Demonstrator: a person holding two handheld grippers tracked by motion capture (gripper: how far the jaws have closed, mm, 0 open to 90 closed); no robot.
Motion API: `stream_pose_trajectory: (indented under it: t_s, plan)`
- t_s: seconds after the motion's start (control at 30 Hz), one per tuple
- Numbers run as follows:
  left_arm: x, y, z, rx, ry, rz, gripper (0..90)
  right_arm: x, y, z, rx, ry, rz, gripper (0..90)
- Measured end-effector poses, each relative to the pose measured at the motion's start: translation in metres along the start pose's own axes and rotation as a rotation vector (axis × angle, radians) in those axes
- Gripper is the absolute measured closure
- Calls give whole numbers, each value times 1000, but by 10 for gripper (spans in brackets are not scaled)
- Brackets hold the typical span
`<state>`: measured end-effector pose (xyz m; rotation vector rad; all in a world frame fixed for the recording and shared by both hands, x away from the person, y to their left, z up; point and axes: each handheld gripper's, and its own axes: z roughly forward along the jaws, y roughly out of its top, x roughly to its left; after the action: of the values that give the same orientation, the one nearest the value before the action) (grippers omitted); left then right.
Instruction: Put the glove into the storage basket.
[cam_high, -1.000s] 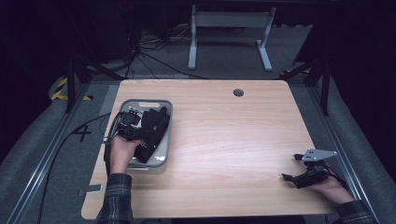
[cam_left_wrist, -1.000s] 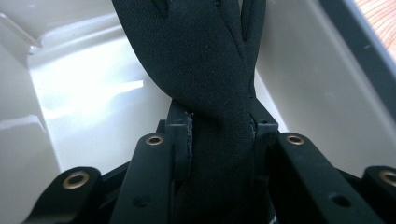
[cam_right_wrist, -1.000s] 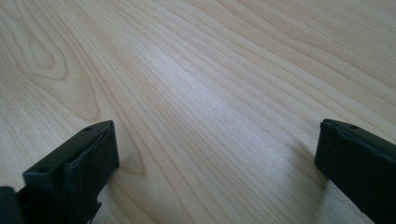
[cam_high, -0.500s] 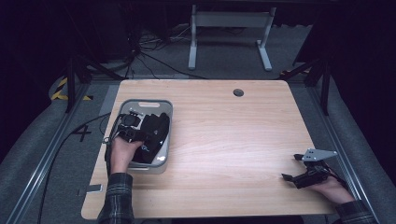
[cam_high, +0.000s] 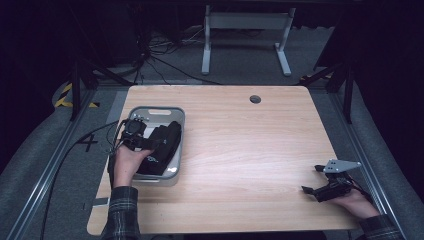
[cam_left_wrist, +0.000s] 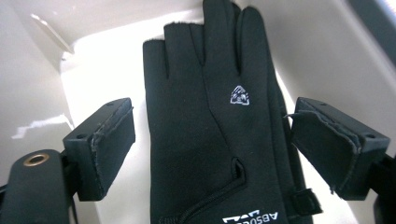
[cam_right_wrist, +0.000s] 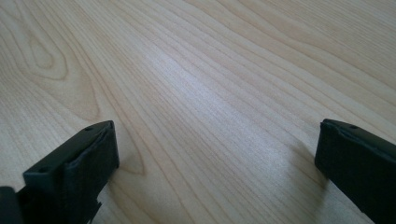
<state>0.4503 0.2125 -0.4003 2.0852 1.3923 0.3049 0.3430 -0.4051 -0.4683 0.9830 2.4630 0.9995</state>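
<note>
The left tongs (cam_left_wrist: 212, 154) hung wide open astride the black glove (cam_left_wrist: 219, 116), which lay ungrasped in the grey bin (cam_high: 172, 113), while the right tongs (cam_right_wrist: 215, 168), open and empty, rested on the counter (cam_high: 250, 145); pickup and removal remained.

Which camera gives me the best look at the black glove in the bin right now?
The left gripper view. The black glove lies close up between the open jaws of the left gripper, with its fingers, white logo and cuff strap plain to see. The high view gives just a small dark shape in the grey bin. The right gripper view faces bare table.
</note>
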Motion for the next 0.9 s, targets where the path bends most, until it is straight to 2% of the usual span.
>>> stream_pose_trajectory:
  t_s: [0.07, 0.17, 0.4, 0.63, 0.9]
  plan:
    - [-2, 1, -4, -15, -7, 10, 144, 0, 0, 0, 0, 0, 0, 0]
    - [-6, 2, -9, -32, -23, 2, 145, 0, 0, 0, 0, 0, 0, 0]
    - [-19, 8, -18, -61, -53, 28, 149, 0, 0, 0, 0, 0, 0, 0]
    - [-41, 17, -25, -93, -90, 65, 149, 0, 0, 0, 0, 0, 0, 0]
    - [-70, 25, -28, -154, -139, 102, 151, 0, 0, 0, -1, 0, 0, 0]
